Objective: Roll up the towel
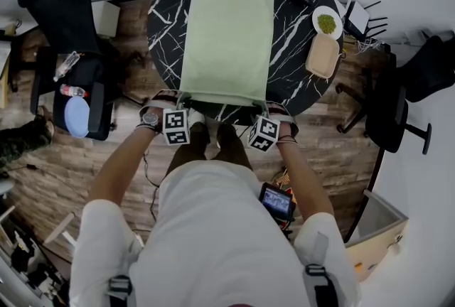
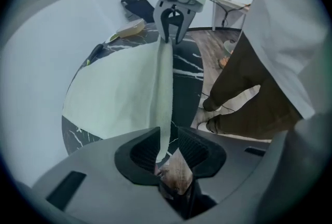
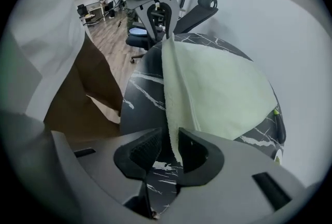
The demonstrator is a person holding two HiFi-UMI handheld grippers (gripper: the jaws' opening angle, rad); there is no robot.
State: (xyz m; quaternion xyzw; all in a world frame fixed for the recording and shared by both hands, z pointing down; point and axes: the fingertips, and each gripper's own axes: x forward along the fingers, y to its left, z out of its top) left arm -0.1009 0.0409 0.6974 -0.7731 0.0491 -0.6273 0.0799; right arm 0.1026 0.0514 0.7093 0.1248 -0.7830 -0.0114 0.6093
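Round table (image 1: 298,78), black stone-look top with white veins, hard and probably slick. The towel (image 1: 227,28) lay flat along it, running away from me, far end near the far rim, near end at the rim closest to me. It was a pale green rectangle with a soft, short terry nap and a thicker doubled hem on the near edge. That near edge was lifted off the top and strung between my two grippers.

My left gripper (image 2: 168,153) had its jaws clamped on the near left corner, with cloth pinched between the ribbed dark pads. My right gripper (image 3: 166,150) was clamped on the near right corner in the same way. Only a thin strip of hem sat in each bite.

Risks, as I judged them:
- A shallow bite could let a corner slip out when I turn the edge over, so the roll would start crooked.
- If my hands went out of step, the roll would come out cone-shaped and loose.
- The smooth top might let the whole towel slide toward me instead of rolling.
- Soft cloth sags in the middle, so the first turn could be baggy.

A small white plate (image 1: 327,21) sat off to the right, apart from the towel.
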